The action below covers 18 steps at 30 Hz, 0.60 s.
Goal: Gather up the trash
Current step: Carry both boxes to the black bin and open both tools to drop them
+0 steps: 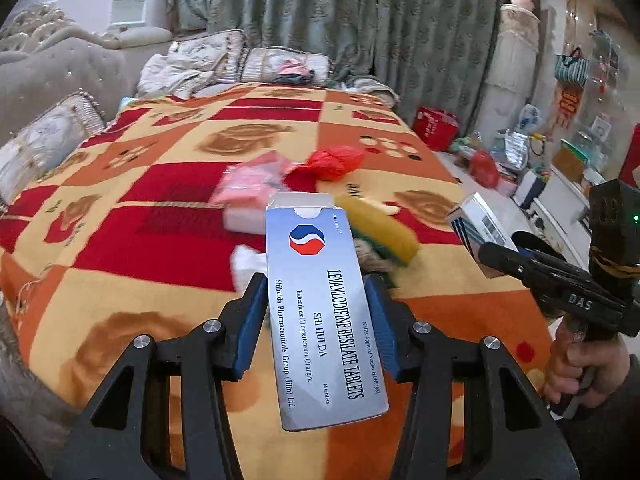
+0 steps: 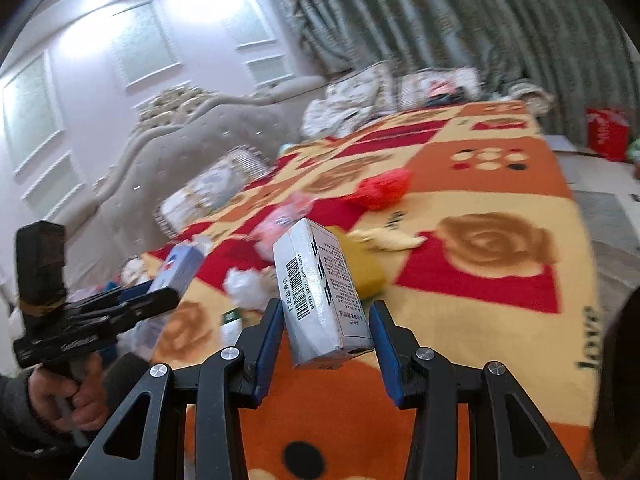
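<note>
My left gripper (image 1: 316,280) is shut on a silver-blue tablet box (image 1: 320,320) with its top flap open, held above the bed. My right gripper (image 2: 326,306) is shut on a white box with a barcode (image 2: 316,300), tilted between the blue pads. Each gripper shows in the other view, the right gripper (image 1: 496,254) at the right and the left gripper (image 2: 160,298) at the left, each in a person's hand. On the patterned blanket (image 1: 140,240) lie a red plastic bag (image 1: 332,162), a pink packet (image 1: 248,186), a yellow sponge (image 1: 380,232) and crumpled white tissue (image 1: 246,264).
A padded grey headboard (image 2: 172,148) and pillows (image 1: 44,140) border the bed's left side. Green curtains (image 1: 320,12) hang behind. Right of the bed stand a red bag (image 1: 436,126) and a low cabinet (image 1: 560,200) crowded with items.
</note>
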Tool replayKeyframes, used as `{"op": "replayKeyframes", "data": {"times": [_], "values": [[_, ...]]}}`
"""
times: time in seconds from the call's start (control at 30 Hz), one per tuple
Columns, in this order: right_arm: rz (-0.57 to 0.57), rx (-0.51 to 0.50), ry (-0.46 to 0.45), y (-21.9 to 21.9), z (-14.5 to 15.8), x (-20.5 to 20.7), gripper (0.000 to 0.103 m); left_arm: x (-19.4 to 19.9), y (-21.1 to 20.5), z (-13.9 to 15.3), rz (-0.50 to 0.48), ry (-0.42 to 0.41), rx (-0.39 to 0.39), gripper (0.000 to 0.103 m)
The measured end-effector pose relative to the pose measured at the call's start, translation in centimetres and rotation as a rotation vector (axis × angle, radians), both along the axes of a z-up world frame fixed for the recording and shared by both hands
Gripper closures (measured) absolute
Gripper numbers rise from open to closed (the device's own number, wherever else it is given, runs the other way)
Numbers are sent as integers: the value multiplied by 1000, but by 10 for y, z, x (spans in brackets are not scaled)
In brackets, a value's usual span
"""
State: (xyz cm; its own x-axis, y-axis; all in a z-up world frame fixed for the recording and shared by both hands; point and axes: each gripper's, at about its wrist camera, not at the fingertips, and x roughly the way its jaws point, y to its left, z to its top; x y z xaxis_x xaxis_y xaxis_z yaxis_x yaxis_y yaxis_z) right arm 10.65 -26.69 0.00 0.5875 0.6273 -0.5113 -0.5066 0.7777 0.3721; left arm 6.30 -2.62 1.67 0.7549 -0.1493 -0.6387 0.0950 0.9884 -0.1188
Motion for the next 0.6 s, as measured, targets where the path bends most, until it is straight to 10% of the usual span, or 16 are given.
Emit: {"op": "replayKeyframes", "data": {"times": [0.6], "values": [[-420, -162, -53, -74, 19, 6, 61, 27, -89, 10, -95, -6, 51, 55]]}}
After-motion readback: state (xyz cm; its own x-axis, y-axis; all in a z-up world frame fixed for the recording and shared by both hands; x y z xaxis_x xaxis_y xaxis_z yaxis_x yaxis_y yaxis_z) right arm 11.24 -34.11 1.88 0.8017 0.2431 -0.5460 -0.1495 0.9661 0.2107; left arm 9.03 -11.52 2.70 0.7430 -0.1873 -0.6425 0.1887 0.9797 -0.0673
